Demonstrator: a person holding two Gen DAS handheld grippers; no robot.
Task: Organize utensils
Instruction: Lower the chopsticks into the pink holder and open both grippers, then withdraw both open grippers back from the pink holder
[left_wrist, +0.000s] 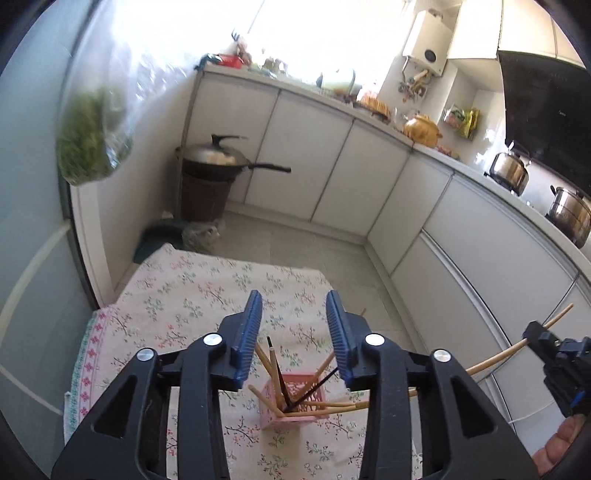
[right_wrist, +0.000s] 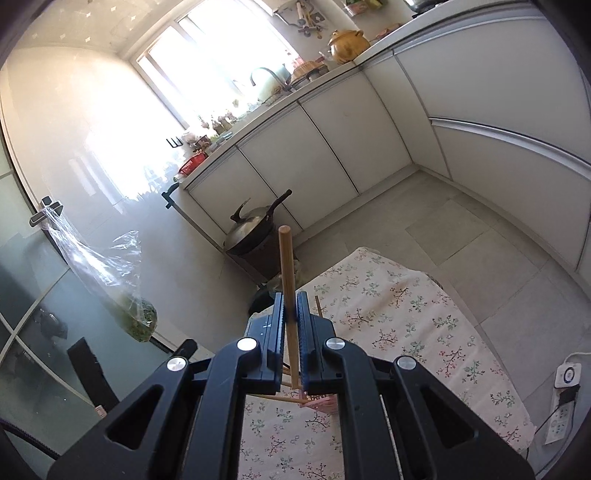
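Note:
A pink slotted utensil basket (left_wrist: 295, 404) stands on the floral tablecloth (left_wrist: 192, 291). It holds several wooden chopsticks (left_wrist: 266, 363) and dark ones, fanned out. My left gripper (left_wrist: 294, 301) is open and empty above the basket. My right gripper (right_wrist: 291, 299) is shut on a wooden chopstick (right_wrist: 287, 266), held upright above the basket (right_wrist: 317, 400), whose edge shows below its fingers. In the left wrist view the right gripper (left_wrist: 543, 336) is at the far right with its chopstick (left_wrist: 495, 360) slanting toward the basket.
The cloth-covered table (right_wrist: 424, 332) is small, with tiled floor (left_wrist: 332, 254) past its far edge. White cabinets (left_wrist: 332, 173) line the back and right. A wok (left_wrist: 218, 158) sits on a bin. A hanging plastic bag of greens (left_wrist: 92, 144) is on the left. A power strip (right_wrist: 563, 413) lies right.

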